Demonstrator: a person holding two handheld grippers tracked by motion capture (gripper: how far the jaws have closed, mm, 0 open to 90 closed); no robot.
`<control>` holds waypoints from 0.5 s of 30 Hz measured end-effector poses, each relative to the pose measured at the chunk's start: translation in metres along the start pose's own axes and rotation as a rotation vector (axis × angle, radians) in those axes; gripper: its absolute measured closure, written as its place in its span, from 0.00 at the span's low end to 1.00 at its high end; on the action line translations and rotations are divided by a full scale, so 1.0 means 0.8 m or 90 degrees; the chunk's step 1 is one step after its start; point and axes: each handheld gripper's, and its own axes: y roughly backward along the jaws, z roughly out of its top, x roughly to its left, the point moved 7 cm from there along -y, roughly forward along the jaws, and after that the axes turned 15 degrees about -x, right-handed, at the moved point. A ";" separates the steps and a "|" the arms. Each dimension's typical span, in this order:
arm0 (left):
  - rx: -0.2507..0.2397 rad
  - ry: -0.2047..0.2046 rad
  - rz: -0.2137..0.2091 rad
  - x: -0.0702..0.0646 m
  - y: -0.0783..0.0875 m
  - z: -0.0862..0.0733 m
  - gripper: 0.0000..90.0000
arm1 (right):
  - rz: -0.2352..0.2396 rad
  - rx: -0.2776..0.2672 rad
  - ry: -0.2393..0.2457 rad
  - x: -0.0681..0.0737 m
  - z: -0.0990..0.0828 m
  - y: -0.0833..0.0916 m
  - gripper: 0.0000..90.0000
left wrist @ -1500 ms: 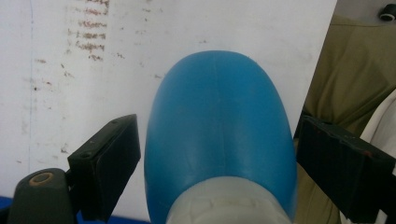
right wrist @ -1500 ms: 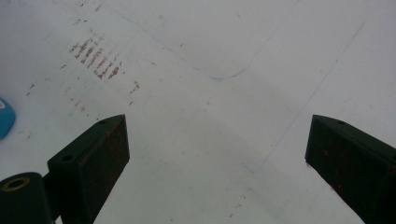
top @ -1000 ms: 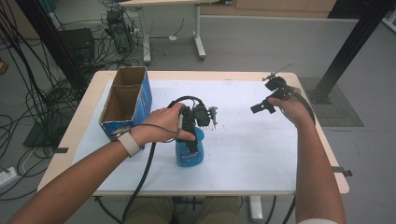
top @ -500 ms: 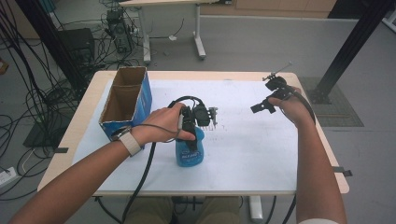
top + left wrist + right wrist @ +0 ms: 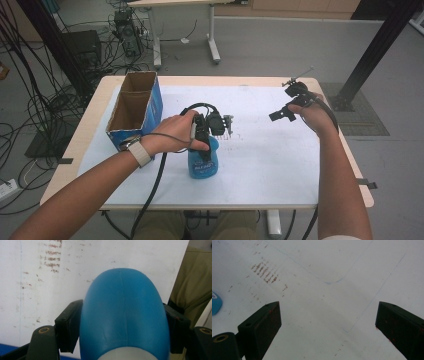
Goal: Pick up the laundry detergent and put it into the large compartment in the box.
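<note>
The left gripper [image 5: 207, 142] is clamped on a blue plastic bottle [image 5: 125, 315], its jaws having just been closing against both sides. The bottle is stood upright on the white sheet [image 5: 270, 165] near the table's middle, beside an open blue cardboard box [image 5: 135, 107]. The right gripper [image 5: 285, 112] is held with jaws spread wide, nothing between them, well apart above the sheet.

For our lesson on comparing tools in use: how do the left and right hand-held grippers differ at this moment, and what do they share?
The left hand-held gripper has just closed its jaws onto the blue bottle; the right hand-held gripper stands wide open with nothing between its jaws. The left sits near the table's middle beside the cardboard box; the right hangs near the far right corner. Both have black jaws and are held over the white sheet.
</note>
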 end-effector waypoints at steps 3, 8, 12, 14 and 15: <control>0.000 0.001 -0.001 0.000 0.000 0.000 0.33 | -0.001 0.000 0.000 0.000 0.000 0.001 0.07; -0.005 0.000 -0.004 0.001 0.002 0.000 0.42 | -0.001 -0.001 -0.001 0.000 0.000 0.002 0.07; -0.003 -0.001 -0.003 0.000 0.002 0.000 0.42 | -0.001 0.000 -0.001 0.001 0.000 0.002 0.07; -0.005 -0.001 -0.003 0.000 0.002 -0.001 0.42 | -0.001 -0.001 -0.001 0.001 0.000 0.002 0.07; -0.006 0.000 -0.003 0.000 0.002 -0.001 0.42 | 0.000 0.000 -0.001 0.001 0.000 0.001 0.07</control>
